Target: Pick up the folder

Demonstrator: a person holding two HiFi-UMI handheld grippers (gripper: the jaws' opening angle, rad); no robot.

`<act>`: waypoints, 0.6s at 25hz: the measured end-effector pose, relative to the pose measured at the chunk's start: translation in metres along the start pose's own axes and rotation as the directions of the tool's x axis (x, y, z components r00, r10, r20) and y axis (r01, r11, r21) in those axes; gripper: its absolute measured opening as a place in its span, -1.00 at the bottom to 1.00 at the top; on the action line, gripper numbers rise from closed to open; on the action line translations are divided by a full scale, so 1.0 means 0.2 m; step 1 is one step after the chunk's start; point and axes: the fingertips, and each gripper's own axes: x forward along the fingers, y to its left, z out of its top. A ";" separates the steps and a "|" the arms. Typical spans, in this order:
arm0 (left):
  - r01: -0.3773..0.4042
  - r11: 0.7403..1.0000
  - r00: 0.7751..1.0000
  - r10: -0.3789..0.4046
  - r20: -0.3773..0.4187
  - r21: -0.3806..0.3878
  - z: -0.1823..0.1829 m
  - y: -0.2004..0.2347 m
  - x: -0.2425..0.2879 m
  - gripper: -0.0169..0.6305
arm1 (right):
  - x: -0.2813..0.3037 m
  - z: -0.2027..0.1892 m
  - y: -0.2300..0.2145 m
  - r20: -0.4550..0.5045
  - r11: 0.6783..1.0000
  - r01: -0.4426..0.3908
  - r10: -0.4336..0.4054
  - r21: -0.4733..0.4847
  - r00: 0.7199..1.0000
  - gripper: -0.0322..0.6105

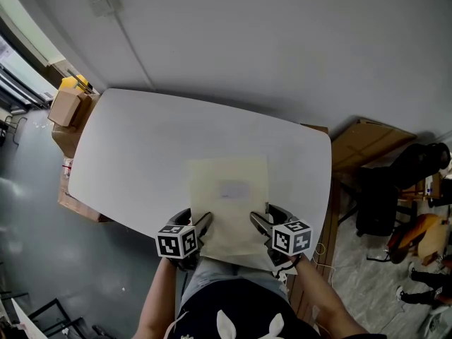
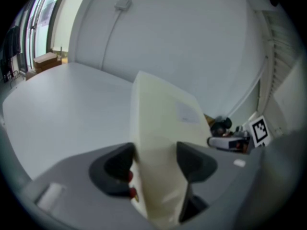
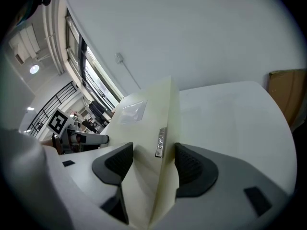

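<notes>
Cream folder (image 1: 229,189), near edge clamped by my left gripper (image 1: 203,224) and right gripper (image 1: 256,222): grasp made, level lift off table (image 1: 134,147) probably next.

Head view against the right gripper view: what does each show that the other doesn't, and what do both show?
Only the head view shows the table's whole outline, the person's lap, and the cardboard boxes off its far left corner. Only the right gripper view shows the right gripper up close, its jaws shut on the folder's edge, and a small metal tag on that edge. Both show the folder, the white table, the left gripper and the wall socket.
</notes>
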 end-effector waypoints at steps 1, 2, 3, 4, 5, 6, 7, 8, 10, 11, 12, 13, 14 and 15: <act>-0.001 1.000 1.000 0.001 0.004 0.001 0.01 -0.01 -0.01 -0.05 | -0.01 0.01 0.00 0.003 1.000 -0.002 0.002 -0.002 1.000 -0.06; -0.002 1.000 1.000 0.002 0.008 0.002 0.01 -0.02 -0.02 -0.05 | -0.02 0.01 0.01 0.006 1.000 -0.003 0.003 -0.004 1.000 -0.06; -0.003 1.000 1.000 0.003 0.013 0.004 0.02 -0.02 -0.02 -0.05 | -0.03 0.02 0.01 0.010 1.000 -0.004 0.004 -0.007 1.000 -0.06; -0.003 1.000 1.000 0.003 0.019 0.006 0.03 -0.03 -0.03 -0.05 | -0.04 0.03 0.01 0.014 1.000 -0.005 0.005 -0.009 1.000 -0.06; -0.003 1.000 1.000 0.003 0.025 0.008 0.04 -0.04 -0.04 -0.05 | -0.04 0.04 0.02 0.019 1.000 -0.005 0.005 -0.011 1.000 -0.06; -0.003 1.000 1.000 0.003 0.031 0.009 0.05 -0.04 -0.05 -0.05 | -0.05 0.05 0.02 0.024 1.000 -0.005 0.005 -0.013 1.000 -0.06; -0.003 1.000 0.999 0.003 0.037 0.011 0.06 -0.05 -0.06 -0.05 | -0.07 0.06 0.03 0.030 1.000 -0.005 0.005 -0.014 1.000 -0.06; -0.003 1.000 0.999 0.002 0.043 0.012 0.06 -0.06 -0.07 -0.05 | -0.08 0.07 0.03 0.037 1.000 -0.004 0.005 -0.015 0.999 -0.06; -0.002 1.000 0.998 0.001 0.056 0.017 0.09 -0.08 -0.09 -0.05 | -0.11 0.10 0.05 0.051 1.000 -0.004 0.004 -0.017 0.999 -0.06; -0.001 1.000 0.998 0.000 0.061 0.020 0.10 -0.09 -0.10 -0.05 | -0.12 0.11 0.05 0.057 1.000 -0.004 0.005 -0.020 0.998 -0.06; 0.000 1.000 0.998 -0.001 0.067 0.023 0.11 -0.10 -0.11 -0.05 | -0.13 0.12 0.06 0.063 1.000 -0.004 0.006 -0.024 0.998 -0.06; 0.001 1.000 0.997 -0.003 0.073 0.028 0.12 -0.11 -0.12 -0.05 | -0.14 0.13 0.07 0.069 1.000 -0.005 0.007 -0.030 0.998 -0.06; 0.003 0.999 0.997 -0.005 0.078 0.032 0.13 -0.12 -0.13 -0.05 | -0.16 0.14 0.08 0.074 0.999 -0.005 0.007 -0.038 0.997 -0.06; 0.004 0.999 0.997 -0.007 0.083 0.034 0.13 -0.12 -0.14 -0.05 | -0.17 0.15 0.08 0.078 0.999 -0.004 0.008 -0.046 0.997 -0.06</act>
